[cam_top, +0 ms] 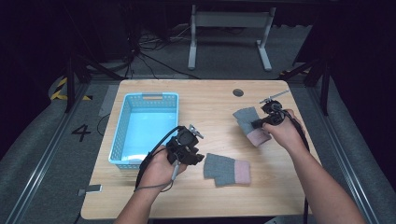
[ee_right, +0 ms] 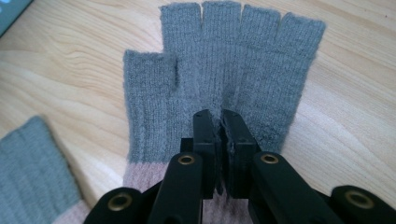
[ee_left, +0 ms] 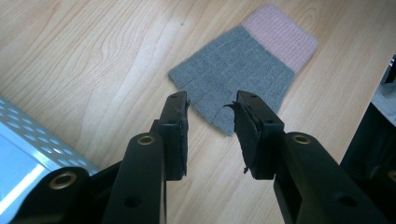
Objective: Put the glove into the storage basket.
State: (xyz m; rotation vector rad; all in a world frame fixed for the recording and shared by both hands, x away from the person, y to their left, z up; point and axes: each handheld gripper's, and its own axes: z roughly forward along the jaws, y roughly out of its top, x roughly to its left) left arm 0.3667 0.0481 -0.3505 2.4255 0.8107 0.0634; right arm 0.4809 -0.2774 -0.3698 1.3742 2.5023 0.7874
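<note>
Two grey fingerless gloves with pink cuffs are on the wooden table [cam_top: 210, 107]. One glove [cam_top: 227, 169] [ee_left: 238, 70] lies flat near the front edge. My left gripper [cam_top: 196, 157] [ee_left: 210, 100] hovers just short of its finger end, open, with nothing between its jaws. The other glove [cam_top: 250, 125] [ee_right: 224, 60] is at the right side, and my right gripper [cam_top: 257, 123] [ee_right: 220, 114] is shut on a pinch of its grey palm fabric, fingers of the glove pointing away from me. The flat glove's edge [ee_right: 32, 172] shows low on the left in the right gripper view.
A light blue plastic basket [cam_top: 122, 122] [ee_left: 23, 149] stands on the left half of the table, close beside my left hand. A round cable hole [cam_top: 238, 92] sits near the far edge. A table frame [cam_top: 229, 28] stands on the floor beyond.
</note>
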